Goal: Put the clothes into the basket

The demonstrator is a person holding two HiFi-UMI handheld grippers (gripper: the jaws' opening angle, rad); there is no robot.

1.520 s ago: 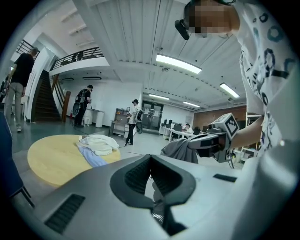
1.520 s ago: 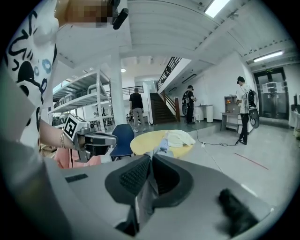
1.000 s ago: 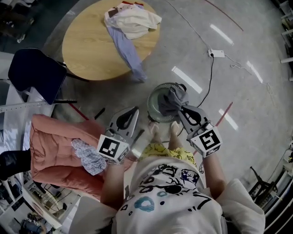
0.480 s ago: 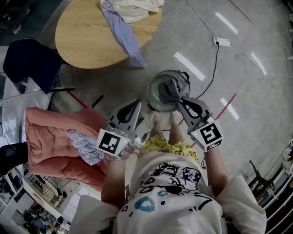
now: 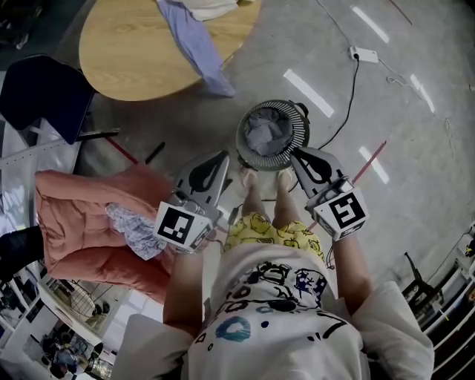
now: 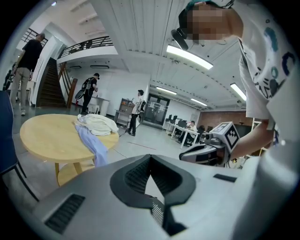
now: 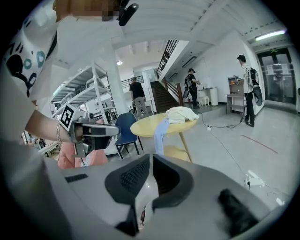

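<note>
Progress partial: grey garment (image 5: pixel 266 136) lies in round dark mesh basket (image 5: pixel 241 141), your left claw (image 5: pixel 221 158) and right claw (image 5: pixel 295 154) are clenched empty, lavender shirt (image 5: pixel 194 46) and cream cloth (image 5: pixel 208 7) wait on round wooden table (image 5: pixel 126 52).

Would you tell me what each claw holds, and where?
Nothing: left claw and right claw are both shut and empty; the grey garment lies in the basket.

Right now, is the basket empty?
No, a grey piece of clothing lies bunched up inside the basket on the floor.
</note>
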